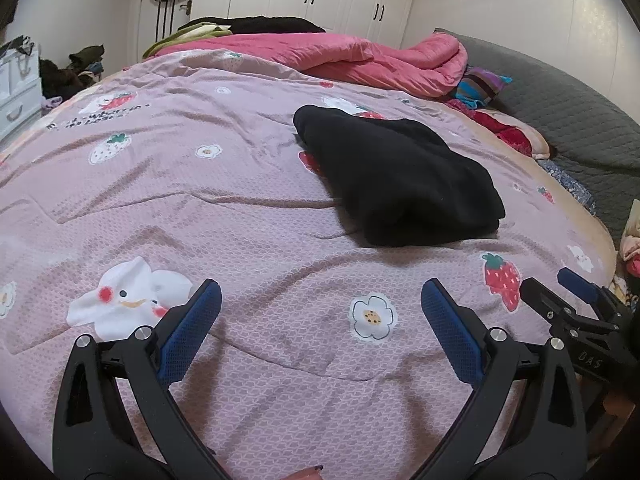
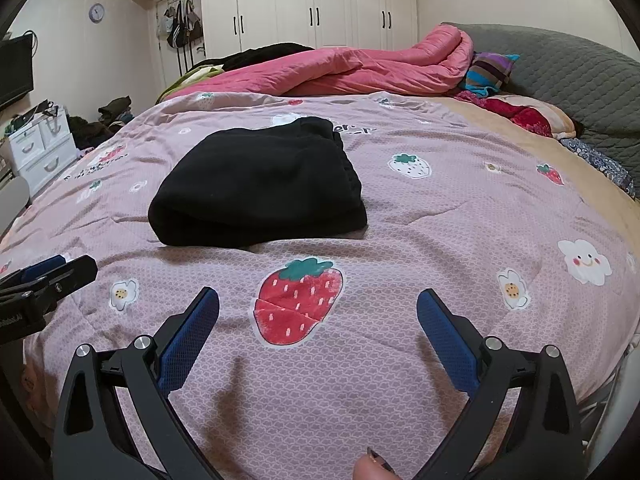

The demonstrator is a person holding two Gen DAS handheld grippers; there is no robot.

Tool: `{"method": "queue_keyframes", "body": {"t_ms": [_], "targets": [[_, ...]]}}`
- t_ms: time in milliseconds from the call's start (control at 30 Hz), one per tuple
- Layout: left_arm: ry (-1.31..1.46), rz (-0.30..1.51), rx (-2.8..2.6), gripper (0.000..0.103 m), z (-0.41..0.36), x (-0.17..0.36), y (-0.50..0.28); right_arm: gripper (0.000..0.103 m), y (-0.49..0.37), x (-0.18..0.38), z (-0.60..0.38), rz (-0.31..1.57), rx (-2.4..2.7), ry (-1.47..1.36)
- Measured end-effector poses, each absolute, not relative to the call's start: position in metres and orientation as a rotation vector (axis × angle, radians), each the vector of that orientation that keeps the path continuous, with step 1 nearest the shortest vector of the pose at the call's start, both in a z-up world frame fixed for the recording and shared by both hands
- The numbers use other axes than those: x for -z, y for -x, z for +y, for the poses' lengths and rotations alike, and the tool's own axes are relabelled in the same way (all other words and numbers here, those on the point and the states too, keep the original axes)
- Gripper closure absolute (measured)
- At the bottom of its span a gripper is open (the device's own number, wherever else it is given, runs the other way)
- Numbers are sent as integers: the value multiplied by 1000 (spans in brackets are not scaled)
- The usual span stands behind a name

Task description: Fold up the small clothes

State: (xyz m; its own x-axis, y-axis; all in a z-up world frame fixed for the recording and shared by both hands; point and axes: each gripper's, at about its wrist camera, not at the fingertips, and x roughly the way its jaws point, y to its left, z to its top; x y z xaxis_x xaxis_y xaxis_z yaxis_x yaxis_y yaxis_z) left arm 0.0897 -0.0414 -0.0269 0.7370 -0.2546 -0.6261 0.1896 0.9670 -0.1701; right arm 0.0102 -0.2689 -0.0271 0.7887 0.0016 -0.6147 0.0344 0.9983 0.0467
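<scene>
Pink strawberry-print bedspread (image 2: 460, 216) is seen carrying a folded black garment (image 2: 256, 188) toward its middle, well apart from the near edge; left gripper (image 1: 320, 300) and right gripper (image 2: 318, 308) are held spread and empty; loose folds could be undone if one layer alone is pinched.

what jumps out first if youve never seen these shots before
The black folded garment lies alone mid-bed on the pink strawberry-print quilt. Both the left gripper and the right gripper hover open and empty at the near edge. A rumpled pink comforter lies at the far side.
</scene>
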Motion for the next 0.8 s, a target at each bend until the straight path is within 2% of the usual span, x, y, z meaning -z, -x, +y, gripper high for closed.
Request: {"method": "queue_keyframes", "body": {"t_ms": [800], "targets": [[87, 701, 219, 9, -41, 24, -89, 4, -11, 28, -267, 669, 17, -50]]}}
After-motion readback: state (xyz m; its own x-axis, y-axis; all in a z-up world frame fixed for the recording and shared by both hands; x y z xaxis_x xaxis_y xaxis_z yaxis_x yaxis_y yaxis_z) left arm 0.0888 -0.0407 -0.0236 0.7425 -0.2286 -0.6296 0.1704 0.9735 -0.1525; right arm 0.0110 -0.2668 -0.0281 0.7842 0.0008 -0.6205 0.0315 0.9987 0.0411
